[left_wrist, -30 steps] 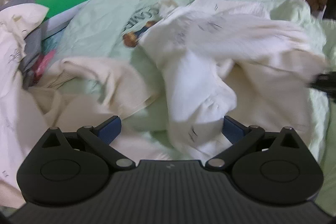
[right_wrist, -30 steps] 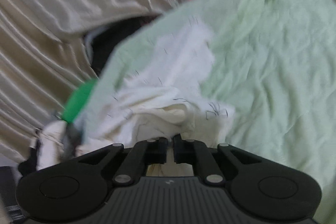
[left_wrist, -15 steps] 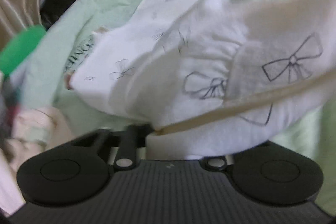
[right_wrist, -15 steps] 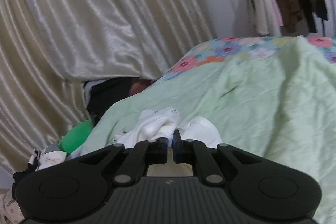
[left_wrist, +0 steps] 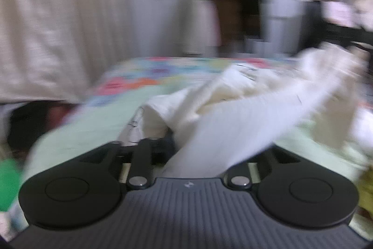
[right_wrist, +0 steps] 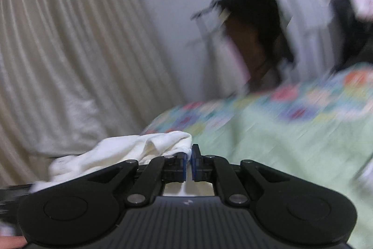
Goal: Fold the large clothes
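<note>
So the white garment [left_wrist: 237, 123] is up off the green blanket [right_wrist: 279, 146], strung between both tongs. The right gripper [right_wrist: 189, 163] is pinched tight on a bunched edge that spills off to its left. The left gripper [left_wrist: 200, 153] has cloth running through it and its jaws are opening, though blur and fabric hide the pads, so I can't tell if they bite. I'd keep the two corners apart and level so it hangs flat. No readable labels, just small blurry dark marks.

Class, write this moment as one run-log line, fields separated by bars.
stage: lifting white garment over green blanket | right tongs: shut on garment edge | left tongs: opening, cloth between | views: blurred
</note>
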Demonstrator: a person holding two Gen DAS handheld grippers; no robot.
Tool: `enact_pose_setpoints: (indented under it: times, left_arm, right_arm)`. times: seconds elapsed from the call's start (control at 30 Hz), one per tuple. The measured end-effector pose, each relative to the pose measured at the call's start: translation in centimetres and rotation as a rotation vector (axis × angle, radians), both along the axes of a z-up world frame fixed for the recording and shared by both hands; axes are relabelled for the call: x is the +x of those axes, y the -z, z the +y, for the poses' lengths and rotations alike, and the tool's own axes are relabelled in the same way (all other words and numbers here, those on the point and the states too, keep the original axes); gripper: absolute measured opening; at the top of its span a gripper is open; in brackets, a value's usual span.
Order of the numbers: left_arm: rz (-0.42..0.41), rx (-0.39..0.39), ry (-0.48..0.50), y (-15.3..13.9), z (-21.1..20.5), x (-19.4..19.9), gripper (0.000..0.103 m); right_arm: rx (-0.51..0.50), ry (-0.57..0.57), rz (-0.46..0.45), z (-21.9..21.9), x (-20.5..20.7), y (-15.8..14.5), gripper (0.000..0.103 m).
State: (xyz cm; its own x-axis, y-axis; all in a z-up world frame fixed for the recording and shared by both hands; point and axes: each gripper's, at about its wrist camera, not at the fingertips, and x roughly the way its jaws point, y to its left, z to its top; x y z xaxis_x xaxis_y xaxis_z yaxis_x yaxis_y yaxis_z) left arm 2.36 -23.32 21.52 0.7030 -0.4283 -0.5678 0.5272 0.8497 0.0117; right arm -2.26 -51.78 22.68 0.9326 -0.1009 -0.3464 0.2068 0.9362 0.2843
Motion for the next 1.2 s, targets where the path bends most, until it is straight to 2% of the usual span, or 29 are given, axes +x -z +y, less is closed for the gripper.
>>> enact_pose_setpoints:
  times: [0.07, 0.1, 0.13, 0.2, 0.23, 0.3, 0.37, 0.4, 0.43, 0.5, 0.57, 0.67, 0.73, 0.8, 0.9, 0.97, 1.03, 1.1, 1.17, 1.2]
  left_arm:
    - [0.04, -0.013, 0.15, 0.8, -2.0, -2.5, 0.065]
    - [0.059, 0.002, 0.179, 1.5, -2.8, -3.1, 0.071]
    - [0.077, 0.017, 0.209, 2.2, -3.5, -3.6, 0.073]
    - [0.094, 0.052, 0.232, 3.3, -4.6, -4.2, 0.074]
    - [0.096, 0.081, 0.224, 4.1, -4.7, -4.1, 0.074]
    - [0.106, 0.105, 0.205, 4.9, -4.5, -3.9, 0.081]
    - [0.145, 0.112, 0.169, 6.4, -3.1, -2.5, 0.086]
    - [0.167, 0.118, 0.148, 7.3, -2.5, -1.7, 0.088]
    - [0.2, 0.131, 0.11, 8.6, -1.8, -0.5, 0.089]
    - [0.244, 0.154, 0.044, 10.8, -0.4, 1.3, 0.089]
    - [0.299, 0.17, -0.028, 13.7, 0.7, 3.4, 0.089]
    - [0.397, 0.129, -0.088, 17.0, 2.3, 5.4, 0.089]
    - [0.482, 0.106, -0.156, 19.5, 3.2, 6.8, 0.089]
    - [0.519, 0.152, -0.236, 21.3, 4.0, 7.3, 0.089]
    - [0.52, 0.217, -0.316, 22.4, 4.9, 7.3, 0.089]
    - [0.501, 0.249, -0.377, 22.4, 6.4, 6.9, 0.089]
    - [0.501, 0.248, -0.427, 22.2, 8.1, 6.8, 0.089]
    - [0.507, 0.236, -0.513, 21.8, 10.8, 6.9, 0.089]
    - [0.495, 0.225, -0.602, 21.5, 13.7, 6.9, 0.089]
    - [0.492, 0.22, -0.64, 21.3, 14.9, 6.9, 0.089]
  right_arm:
    - [-0.035, 0.064, 0.006, -1.7, -1.1, 0.0, 0.004]
    - [-0.025, 0.096, 0.049, -3.1, -1.3, 1.1, 0.004]
    - [-0.006, 0.129, 0.107, -4.6, -1.4, 2.7, 0.005]
    - [0.034, 0.195, 0.225, -7.8, -1.5, 5.9, 0.005]
    - [0.045, 0.212, 0.255, -8.7, -1.7, 7.1, 0.006]
    - [0.063, 0.233, 0.324, -9.8, -2.1, 9.9, 0.012]
    - [0.104, 0.219, 0.394, -9.7, -2.9, 13.2, 0.016]
    - [0.122, 0.204, 0.414, -9.5, -3.3, 14.3, 0.022]
    - [0.138, 0.185, 0.427, -9.1, -3.5, 15.1, 0.033]
    - [0.168, 0.158, 0.452, -8.2, -4.4, 16.5, 0.047]
    - [0.192, 0.144, 0.472, -6.8, -5.6, 17.5, 0.049]
    - [0.264, 0.057, 0.485, -4.5, -6.9, 18.1, 0.059]
    - [0.417, -0.098, 0.5, -2.7, -7.2, 18.6, 0.06]
    - [0.493, -0.222, 0.52, -0.7, -7.1, 18.8, 0.061]
    - [0.525, -0.301, 0.539, 2.0, -5.8, 19.2, 0.069]
    - [0.524, -0.309, 0.567, 3.6, -4.6, 19.7, 0.069]
    - [0.522, -0.301, 0.6, 5.1, -3.1, 20.4, 0.07]
    - [0.5, -0.282, 0.603, 6.3, -2.0, 20.9, 0.067]
    - [0.441, -0.246, 0.547, 6.9, -1.5, 21.0, 0.041]
    - [0.414, -0.244, 0.507, 7.0, -1.7, 20.8, 0.009]
